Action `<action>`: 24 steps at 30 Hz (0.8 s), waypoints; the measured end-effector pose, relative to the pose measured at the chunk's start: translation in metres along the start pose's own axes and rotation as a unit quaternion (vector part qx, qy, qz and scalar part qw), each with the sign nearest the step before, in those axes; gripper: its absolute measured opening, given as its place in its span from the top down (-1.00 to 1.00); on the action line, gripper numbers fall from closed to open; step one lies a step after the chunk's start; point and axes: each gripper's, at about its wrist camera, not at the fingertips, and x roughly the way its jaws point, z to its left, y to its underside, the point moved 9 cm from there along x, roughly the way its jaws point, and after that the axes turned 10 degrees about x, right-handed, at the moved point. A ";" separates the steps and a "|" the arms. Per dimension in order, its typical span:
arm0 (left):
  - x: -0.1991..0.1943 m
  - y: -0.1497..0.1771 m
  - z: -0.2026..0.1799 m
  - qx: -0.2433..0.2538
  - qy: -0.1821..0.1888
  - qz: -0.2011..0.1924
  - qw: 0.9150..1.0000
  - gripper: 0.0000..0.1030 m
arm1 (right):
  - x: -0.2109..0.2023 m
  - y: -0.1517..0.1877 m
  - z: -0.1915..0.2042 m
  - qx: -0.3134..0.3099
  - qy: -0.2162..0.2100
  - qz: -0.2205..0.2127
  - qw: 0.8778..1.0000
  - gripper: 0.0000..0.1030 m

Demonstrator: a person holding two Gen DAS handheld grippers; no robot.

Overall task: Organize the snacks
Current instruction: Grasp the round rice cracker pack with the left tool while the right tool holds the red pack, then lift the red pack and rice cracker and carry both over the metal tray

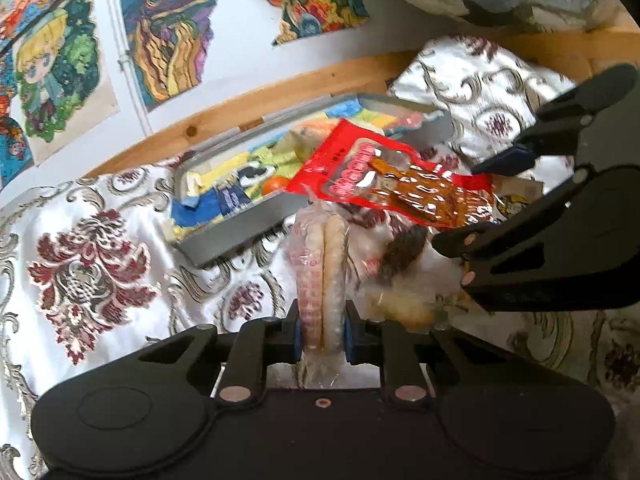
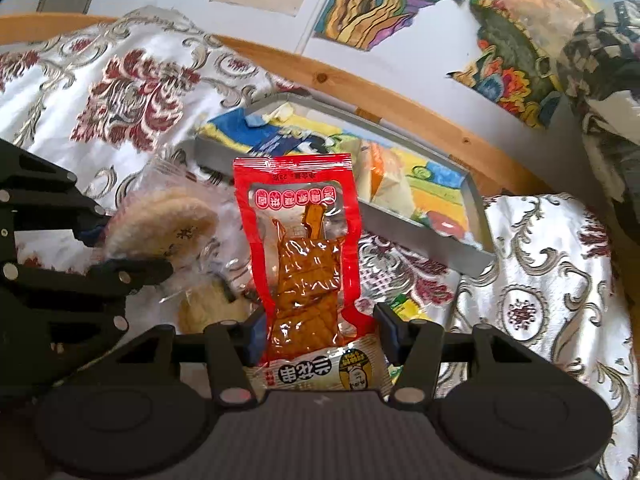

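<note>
The bed (image 2: pixel 132 80) carries a patterned cover, and on it, against the wooden rail, lies a grey tray (image 2: pixel 478 258) already holding several colourful packets.

The left hand-held gripper (image 1: pixel 323 330) is closed on a clear bag of rice crackers (image 1: pixel 324 264), held on edge above the cover, just in front of the tray. I judge this bag light but brittle: the round crackers can break, so the grip should stay gentle and on the flat faces.

The right hand-held gripper (image 2: pixel 318 344) is closed on the lower end of a red pouch (image 2: pixel 300 240), which stands out towards the tray. The pouch looks soft, glossy and a little slippery; the sealed edge seems the safest place to hold.
</note>
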 end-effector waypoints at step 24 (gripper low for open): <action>0.009 -0.072 0.057 -0.098 0.000 -0.013 0.995 0.61 | -0.015 -0.038 -0.062 0.086 0.032 -0.065 0.994 -0.15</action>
